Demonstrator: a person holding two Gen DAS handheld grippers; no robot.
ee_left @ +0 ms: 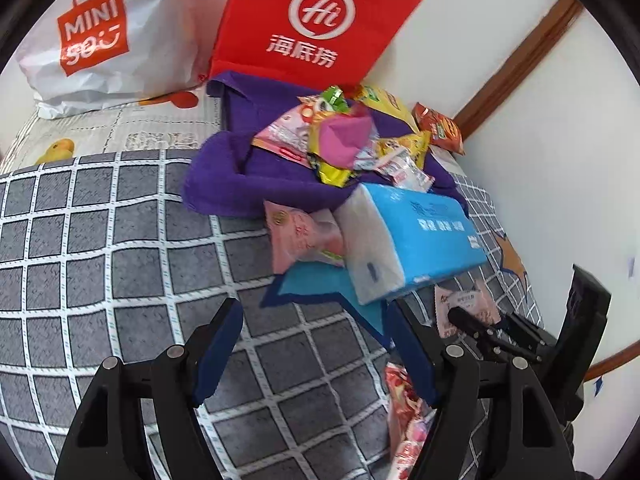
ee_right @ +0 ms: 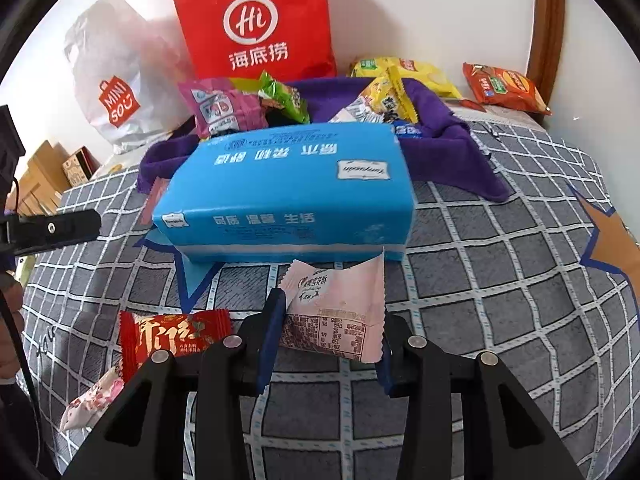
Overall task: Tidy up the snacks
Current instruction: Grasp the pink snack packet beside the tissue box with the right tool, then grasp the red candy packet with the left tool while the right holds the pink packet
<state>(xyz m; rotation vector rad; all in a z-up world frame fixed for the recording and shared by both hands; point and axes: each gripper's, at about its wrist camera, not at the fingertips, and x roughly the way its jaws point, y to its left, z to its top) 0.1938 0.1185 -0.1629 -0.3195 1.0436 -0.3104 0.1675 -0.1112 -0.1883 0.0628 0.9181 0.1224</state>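
The right gripper (ee_right: 326,336) has its jaws apart around a pink snack packet (ee_right: 336,312) just in front of the blue tissue pack (ee_right: 288,196); a grip on its thin edge could slip; the left gripper (ee_left: 312,344) hangs open, empty; the purple cloth (ee_right: 448,148) heaped with snacks lies behind the pack.

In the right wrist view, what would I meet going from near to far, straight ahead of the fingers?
Pale pink snack packet between the fingers → blue tissue pack → purple cloth holding snacks → red paper bag against the wall.
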